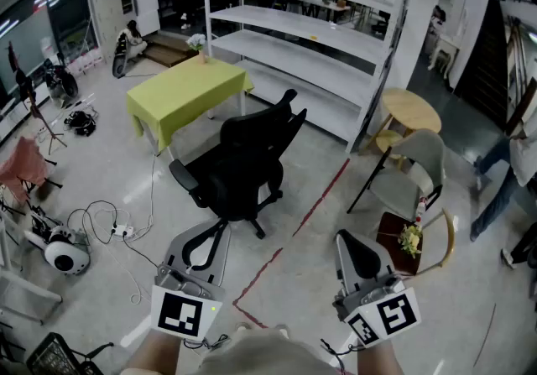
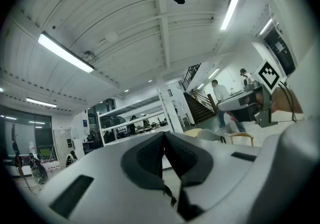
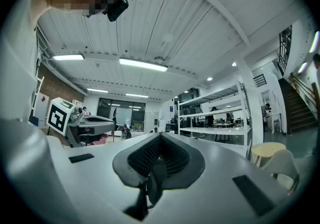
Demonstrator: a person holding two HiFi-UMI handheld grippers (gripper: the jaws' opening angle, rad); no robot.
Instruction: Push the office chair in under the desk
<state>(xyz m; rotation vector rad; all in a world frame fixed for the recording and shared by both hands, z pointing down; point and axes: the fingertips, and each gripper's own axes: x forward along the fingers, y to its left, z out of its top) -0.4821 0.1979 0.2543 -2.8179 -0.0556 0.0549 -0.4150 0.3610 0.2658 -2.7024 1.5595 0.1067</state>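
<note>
The black office chair (image 1: 243, 168) stands on the grey floor, a little in front of the desk with the yellow-green cloth (image 1: 186, 92), its backrest toward the white shelves. My left gripper (image 1: 210, 232) is held low in the head view, just short of the chair's base, shut and empty. My right gripper (image 1: 348, 243) sits further right, also shut with nothing in it. Both point up and forward. In the left gripper view the dark pads (image 2: 150, 160) meet under the ceiling. In the right gripper view the ribbed pads (image 3: 145, 155) are closed together.
White shelving (image 1: 336, 38) runs behind the chair. A round wooden table (image 1: 411, 109), a grey chair (image 1: 415, 172) and a low stand with flowers (image 1: 407, 241) are at the right. Red tape (image 1: 310, 205) crosses the floor. Cables and a white device (image 1: 63, 254) lie left. A person (image 1: 503, 180) walks at far right.
</note>
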